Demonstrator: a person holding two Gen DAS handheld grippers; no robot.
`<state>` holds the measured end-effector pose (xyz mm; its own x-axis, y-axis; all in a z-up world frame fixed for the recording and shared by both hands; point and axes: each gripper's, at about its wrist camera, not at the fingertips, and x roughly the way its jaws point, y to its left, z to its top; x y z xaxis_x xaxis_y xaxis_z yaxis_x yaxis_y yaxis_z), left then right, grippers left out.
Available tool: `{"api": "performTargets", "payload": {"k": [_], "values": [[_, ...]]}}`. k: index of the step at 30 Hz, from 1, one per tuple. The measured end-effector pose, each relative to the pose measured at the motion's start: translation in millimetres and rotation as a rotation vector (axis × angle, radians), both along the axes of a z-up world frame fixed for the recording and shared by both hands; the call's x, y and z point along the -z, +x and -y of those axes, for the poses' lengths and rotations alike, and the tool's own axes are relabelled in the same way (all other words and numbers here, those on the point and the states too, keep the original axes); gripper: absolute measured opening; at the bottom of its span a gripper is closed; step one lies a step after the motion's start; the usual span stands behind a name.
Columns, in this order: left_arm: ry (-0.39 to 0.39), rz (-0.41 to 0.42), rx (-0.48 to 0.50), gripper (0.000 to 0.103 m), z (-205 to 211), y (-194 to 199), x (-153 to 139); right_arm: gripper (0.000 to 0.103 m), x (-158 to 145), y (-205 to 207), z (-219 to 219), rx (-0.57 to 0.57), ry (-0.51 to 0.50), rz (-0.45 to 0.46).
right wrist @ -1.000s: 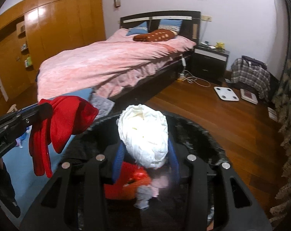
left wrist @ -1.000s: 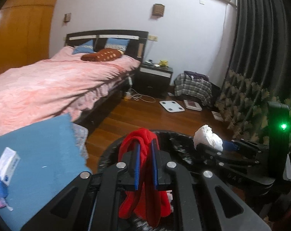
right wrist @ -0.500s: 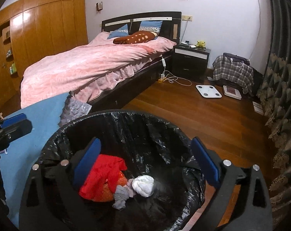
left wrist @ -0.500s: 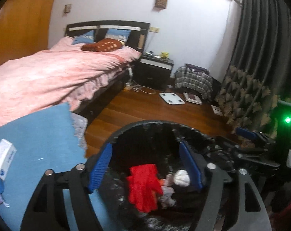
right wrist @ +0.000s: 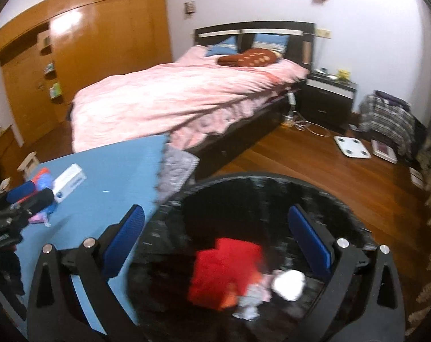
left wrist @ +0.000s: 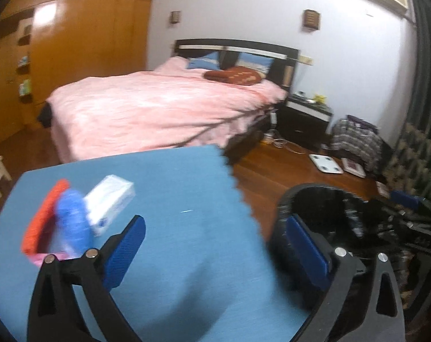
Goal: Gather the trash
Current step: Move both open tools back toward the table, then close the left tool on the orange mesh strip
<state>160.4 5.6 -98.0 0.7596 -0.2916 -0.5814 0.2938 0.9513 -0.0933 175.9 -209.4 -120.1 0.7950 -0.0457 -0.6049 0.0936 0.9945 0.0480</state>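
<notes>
The bed [left wrist: 164,111] with its pink cover stood well beyond both tongs, across the wooden floor [right wrist: 343,179]. The blue-covered table [left wrist: 172,228] lay under the left gripper [left wrist: 215,248], whose jaws were opening, already wide, with nothing between them. The black-lined trash bin [right wrist: 272,199] sat directly under the right gripper [right wrist: 218,242], whose jaws were also opening, wide apart and empty. Inside the bin, between the right tong's pads, lay a red cloth [right wrist: 224,270], with a white crumpled wad [right wrist: 289,283] just right of it. Ahead and left of the left tong, on the table, sat a white box [left wrist: 110,202], a blurred blue item [left wrist: 73,222] and an orange strip [left wrist: 44,216], close together.
</notes>
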Motion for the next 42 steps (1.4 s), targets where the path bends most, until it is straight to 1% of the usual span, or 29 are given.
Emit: {"api": "performTargets", "payload": {"k": [6, 10, 14, 20, 24, 28, 34, 35, 40, 42], "values": [[0.049, 0.008, -0.135, 0.097, -61, -2, 11, 0.098, 2, 27, -53, -0.083, 0.027, -0.002], [0.073, 0.017, -0.22, 0.097, -99, -1, 14, 0.098, 6, 45, -90, -0.143, 0.008, -0.004], [0.08, 0.011, -0.295, 0.097, -134, 6, 20, 0.098, 13, 61, -119, -0.182, 0.004, -0.01], [0.091, -0.013, -0.349, 0.096, -167, 19, 38, 0.098, 31, 85, -155, -0.221, -0.007, -0.038], [0.093, -0.031, -0.362, 0.095, -175, 28, 50, 0.098, 46, 94, -171, -0.234, -0.006, -0.063], [0.094, -0.04, -0.368, 0.093, -183, 36, 58, 0.098, 54, 103, -189, -0.257, -0.016, -0.079], [0.089, -0.057, -0.353, 0.086, -195, 49, 69, 0.098, 58, 111, -206, -0.285, -0.033, -0.085], [0.082, -0.06, -0.35, 0.083, -196, 50, 70, 0.098, 58, 112, -207, -0.287, -0.034, -0.086], [0.057, -0.077, -0.336, 0.068, -199, 55, 73, 0.098, 61, 115, -214, -0.3, -0.036, -0.092], [0.049, -0.079, -0.326, 0.057, -200, 57, 73, 0.098, 60, 116, -218, -0.305, -0.035, -0.09]]}}
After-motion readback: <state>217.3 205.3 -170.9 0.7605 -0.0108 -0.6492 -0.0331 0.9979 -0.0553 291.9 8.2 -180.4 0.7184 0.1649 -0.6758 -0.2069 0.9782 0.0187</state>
